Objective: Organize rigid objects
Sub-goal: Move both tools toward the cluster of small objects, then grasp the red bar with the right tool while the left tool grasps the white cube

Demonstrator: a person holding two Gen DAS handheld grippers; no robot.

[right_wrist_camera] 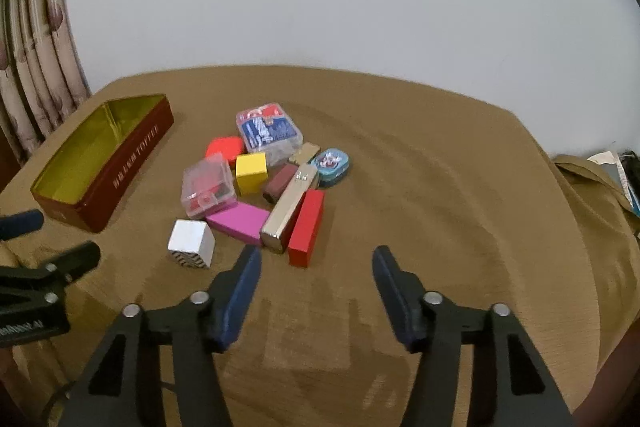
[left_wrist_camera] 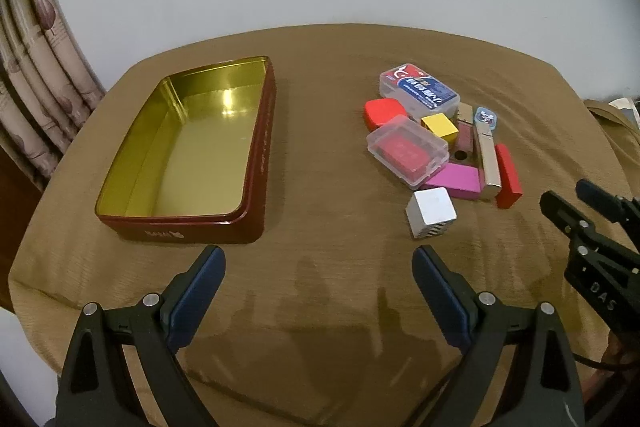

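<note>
Left hand-held gripper (left_wrist_camera: 319, 259), lower centre of the left wrist view: jaws spread wide, nothing between them, above bare brown cloth on the desk (left_wrist_camera: 320, 67). Right hand-held gripper (right_wrist_camera: 317, 259), lower centre of the right wrist view: jaws spread, nothing between them, tips just short of the near edge of the cluster.

One open red rectangular metal tin with gold interior (left_wrist_camera: 256, 163), left of centre, empty; its near wall lies just beyond the left fingertip. A wide strip of bare cloth separates the tin from the cluster at right. Bare cloth also lies right of the cluster, out to the desk's rounded far and right edges.

Cluster, eleven pieces, mostly touching:
- one silver cube with striped face (right_wrist_camera: 191, 243), nearest, slightly apart;
- one magenta flat block (right_wrist_camera: 238, 222);
- one long silver metal bar (right_wrist_camera: 289, 211);
- one long red block (right_wrist_camera: 306, 229), beside the bar;
- one yellow cube (right_wrist_camera: 251, 173);
- one dark maroon block (right_wrist_camera: 280, 183);
- one tan block (right_wrist_camera: 305, 151);
- one red rounded block (right_wrist_camera: 225, 148);
- two clear plastic boxes, one with red contents (right_wrist_camera: 208, 185), one with blue contents (right_wrist_camera: 269, 135);
- one small blue oval tin (right_wrist_camera: 331, 167).
</note>
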